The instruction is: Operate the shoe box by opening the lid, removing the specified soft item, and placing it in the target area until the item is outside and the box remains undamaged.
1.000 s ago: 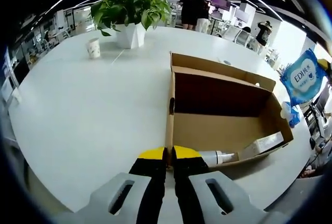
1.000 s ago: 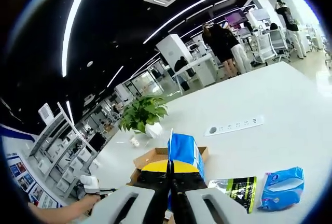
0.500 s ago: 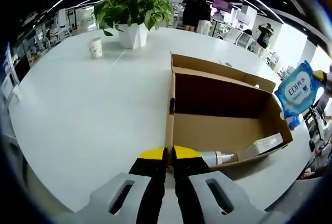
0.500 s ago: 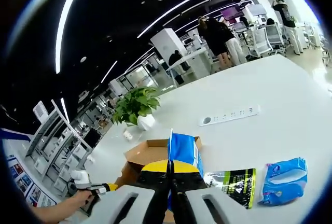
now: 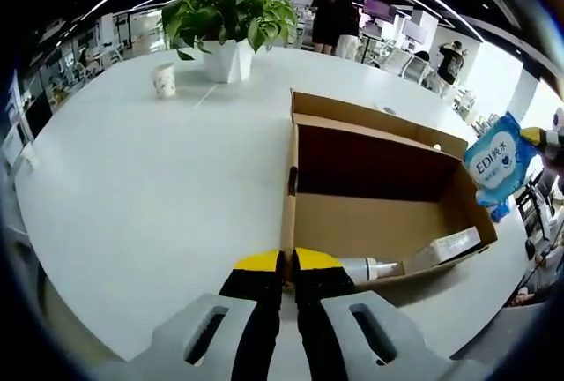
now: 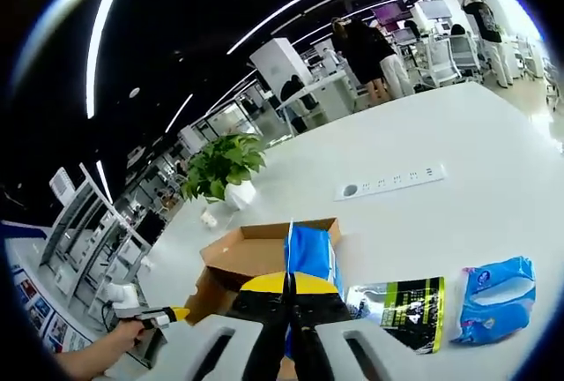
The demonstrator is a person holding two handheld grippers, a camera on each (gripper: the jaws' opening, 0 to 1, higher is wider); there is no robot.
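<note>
Brown cardboard forms the shoe box (image 5: 379, 200), which sits open on the white table (image 5: 141, 187) directly ahead of your left gripper (image 5: 288, 262). The left jaws are pressed together on the near corner edge of the box wall. Inside the box, just right of the jaw tips, lie a white tube (image 5: 370, 267) and a pale carton (image 5: 445, 247).

Your right gripper (image 6: 288, 286) is clamped on the blue wipes pack (image 6: 310, 253), held up in the air above the box (image 6: 256, 253). In the left gripper view, that pack (image 5: 493, 159) hangs beyond the far right end of the box, outside it.

On the table to the right of the right gripper lie a black-and-green pouch (image 6: 404, 303) and, further right, a second blue pack (image 6: 498, 297). A potted plant (image 5: 227, 19) and a paper cup (image 5: 163, 79) stand well beyond the box, ahead of the left gripper.
</note>
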